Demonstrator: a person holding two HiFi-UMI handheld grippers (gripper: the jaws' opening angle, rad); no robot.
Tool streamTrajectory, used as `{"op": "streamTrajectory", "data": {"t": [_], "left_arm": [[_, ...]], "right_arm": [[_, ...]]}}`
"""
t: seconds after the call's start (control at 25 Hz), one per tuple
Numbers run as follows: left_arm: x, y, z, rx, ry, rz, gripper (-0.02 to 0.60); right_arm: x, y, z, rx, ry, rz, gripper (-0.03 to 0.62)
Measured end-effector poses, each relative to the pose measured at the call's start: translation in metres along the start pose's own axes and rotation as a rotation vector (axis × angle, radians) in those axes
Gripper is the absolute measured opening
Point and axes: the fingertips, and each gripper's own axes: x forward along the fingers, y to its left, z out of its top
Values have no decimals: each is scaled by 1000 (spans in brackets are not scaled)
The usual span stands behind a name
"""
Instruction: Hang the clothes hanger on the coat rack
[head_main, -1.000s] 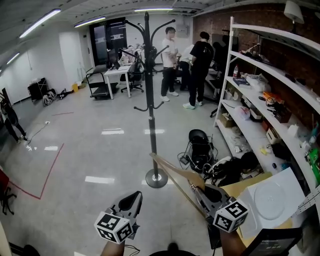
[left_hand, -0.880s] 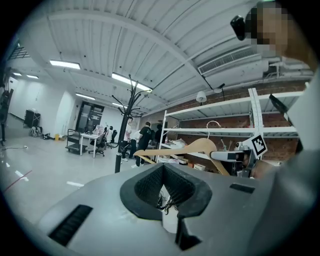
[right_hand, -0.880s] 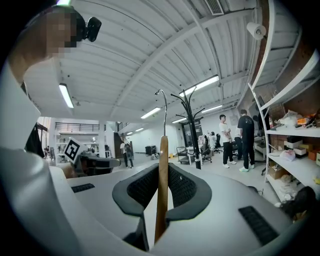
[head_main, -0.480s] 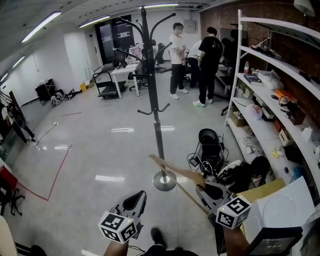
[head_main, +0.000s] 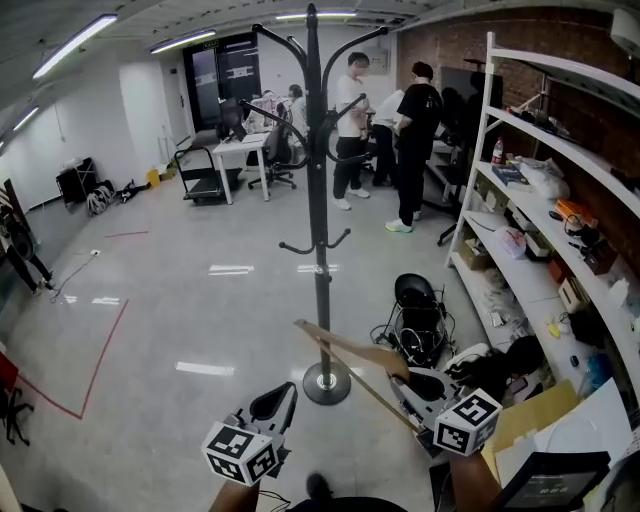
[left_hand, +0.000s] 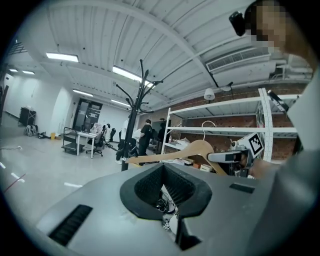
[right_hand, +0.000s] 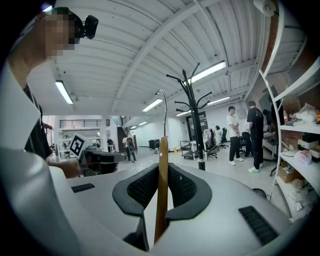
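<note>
Two hand-held grippers sit at the lower edge of the head view, and over the last second the coat rack (head_main: 318, 200) grows larger and nearer there, its top hooks now reaching the upper edge. This change indicates that the person is walking toward the rack, so the step in hand is judged to be the carry, not yet the hanging. The right gripper (head_main: 405, 378) stays clenched on the wooden clothes hanger (head_main: 345, 348), which juts up and to the left from its jaws, clear of the floor. In the right gripper view the hanger's body stands on edge between the pads, its wire hook rising above them. The left gripper (head_main: 281, 398) has its jaws together on nothing and travels alongside. The rack's round base rests on open floor, just beside a heap of cables (head_main: 420, 320) at the foot of the shelving unit (head_main: 490, 150). The hanger remains well apart from the pole and lower than the hooks. The approach must probably close further, and the hanger must be raised, before its wire hook can meet a branch.
</note>
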Motion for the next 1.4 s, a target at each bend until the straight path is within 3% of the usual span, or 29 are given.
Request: {"op": "streamTrajectory", "data": {"t": [0.52, 0.8, 1.12, 1.4], "left_arm": [[65, 84, 25, 9, 0, -68, 2], [110, 113, 33, 19, 8, -40, 2], [170, 132, 34, 36, 28, 9, 2], [204, 143, 1, 12, 103, 35, 2]], "right_arm": [[115, -30, 3, -16, 64, 71, 55], [163, -68, -9, 25, 89, 161, 55], [203, -105, -36, -11, 174, 375, 55], [232, -104, -67, -11, 260, 601, 55]]}}
